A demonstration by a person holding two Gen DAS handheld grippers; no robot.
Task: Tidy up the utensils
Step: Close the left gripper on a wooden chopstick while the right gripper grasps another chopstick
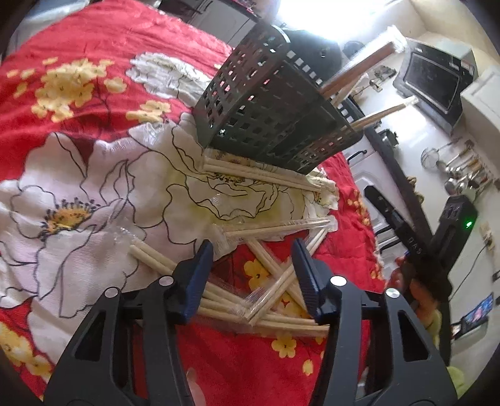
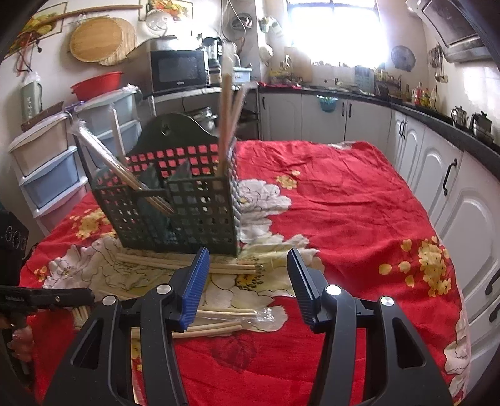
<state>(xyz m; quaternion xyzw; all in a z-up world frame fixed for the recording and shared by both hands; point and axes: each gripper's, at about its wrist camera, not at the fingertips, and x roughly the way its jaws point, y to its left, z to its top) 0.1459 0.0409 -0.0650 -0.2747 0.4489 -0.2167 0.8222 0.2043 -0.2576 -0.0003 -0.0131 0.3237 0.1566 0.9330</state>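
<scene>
Here | left tool [image 1: 253,250] parted over chopsticks [image 1: 275,281] (not gripping) | right tool [image 2: 248,260] parted, empty | no legible writing

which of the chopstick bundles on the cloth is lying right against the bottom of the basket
The long bundle farthest from the left gripper, lying along the foot of the dark basket. The other chopsticks lie crossed by that gripper, apart from the basket.

Background inventory: microwave [image 2: 178,70] on shelf, red basin [image 2: 97,83], plastic drawer units [image 2: 50,175], white cabinets [image 2: 325,117], bright window [image 2: 334,29].
</scene>
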